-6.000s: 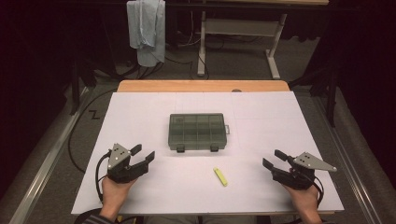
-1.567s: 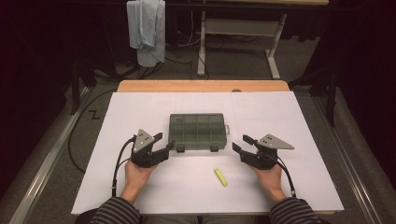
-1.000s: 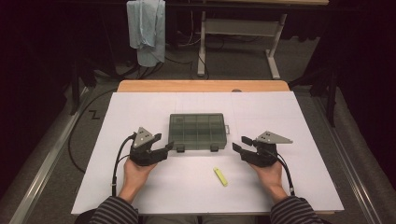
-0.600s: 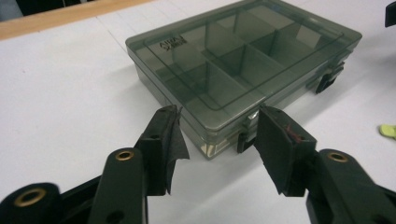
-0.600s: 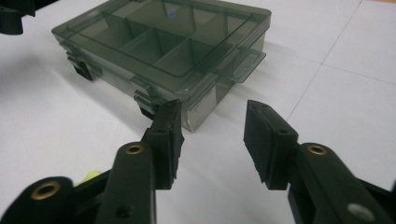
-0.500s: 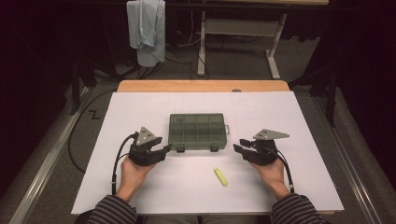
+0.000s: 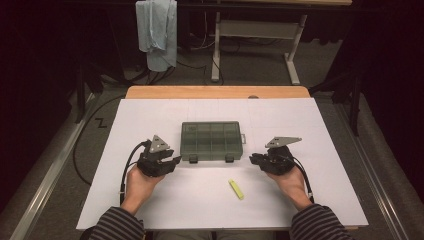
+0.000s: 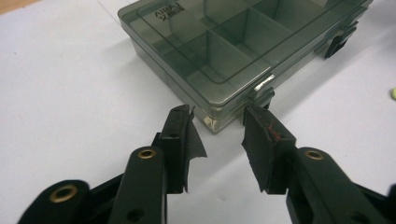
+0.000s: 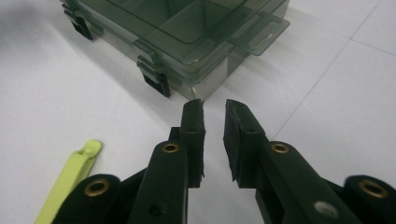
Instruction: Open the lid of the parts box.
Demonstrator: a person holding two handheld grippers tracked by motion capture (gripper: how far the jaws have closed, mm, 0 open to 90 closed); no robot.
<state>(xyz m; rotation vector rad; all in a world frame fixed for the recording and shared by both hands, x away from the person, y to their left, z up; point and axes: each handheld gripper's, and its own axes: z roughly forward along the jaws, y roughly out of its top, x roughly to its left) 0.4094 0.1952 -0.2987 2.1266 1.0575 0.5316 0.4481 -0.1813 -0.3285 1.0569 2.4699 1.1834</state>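
Both claws, left (image 7: 172,161) and right (image 7: 254,158), flank the organizer box (image 7: 212,141), closing.

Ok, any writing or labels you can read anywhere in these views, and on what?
One text: a two-line embossed mark on the lid of the grey compartment box, near its corner at in the left gripper view. It is upside down and too blurred to read.
No text readable on the yellow-green clip, the white table cover or the blue cloth.
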